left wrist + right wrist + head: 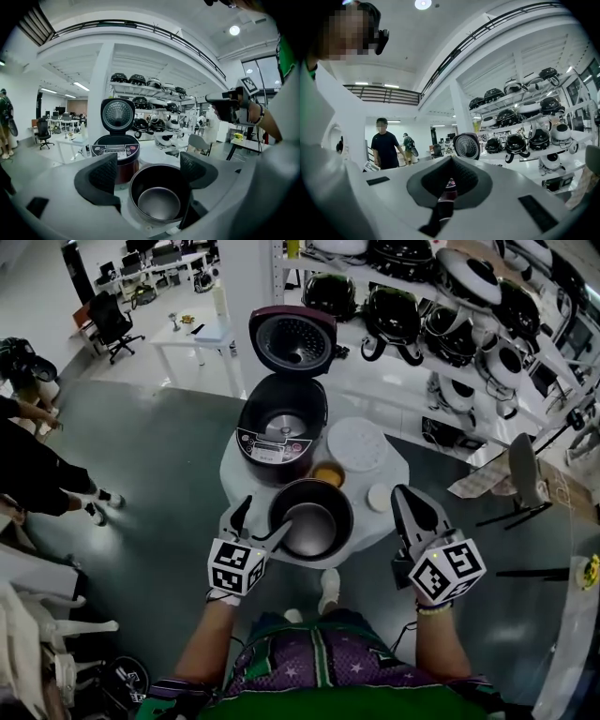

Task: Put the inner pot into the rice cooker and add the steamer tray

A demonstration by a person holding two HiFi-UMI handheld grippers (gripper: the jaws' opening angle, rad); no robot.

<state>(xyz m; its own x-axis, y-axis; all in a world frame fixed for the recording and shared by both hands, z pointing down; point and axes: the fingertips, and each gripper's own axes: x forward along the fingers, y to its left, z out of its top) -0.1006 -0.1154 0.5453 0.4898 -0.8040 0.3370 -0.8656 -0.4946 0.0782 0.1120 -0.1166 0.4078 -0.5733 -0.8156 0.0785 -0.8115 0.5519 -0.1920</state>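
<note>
— While the left tongs (265, 517) stand spread, where is the dark round metal inner pot (311, 518)?
— Low centre of the head view, on the round white worktop (396, 470). The left gripper view shows it between the two pads. Whether either pad touches its rim, I cannot tell. Only its own smooth grey bottom shows inside.
— And the dark maroon rice cooker (272, 444)?
— Just above the pot in the frame, lid raised. Its well shows a silver heating plate.
— The steamer tray?
— That white round perforated steamer tray (356, 443) lies flat on the worktop, right of the cooker. A small amber cup (328, 474) sits between cooker, tray and pot. What it holds, I cannot tell.
— The right tongs (401, 493)?
— Pressed together on nothing, right of the pot and apart from it.
</note>
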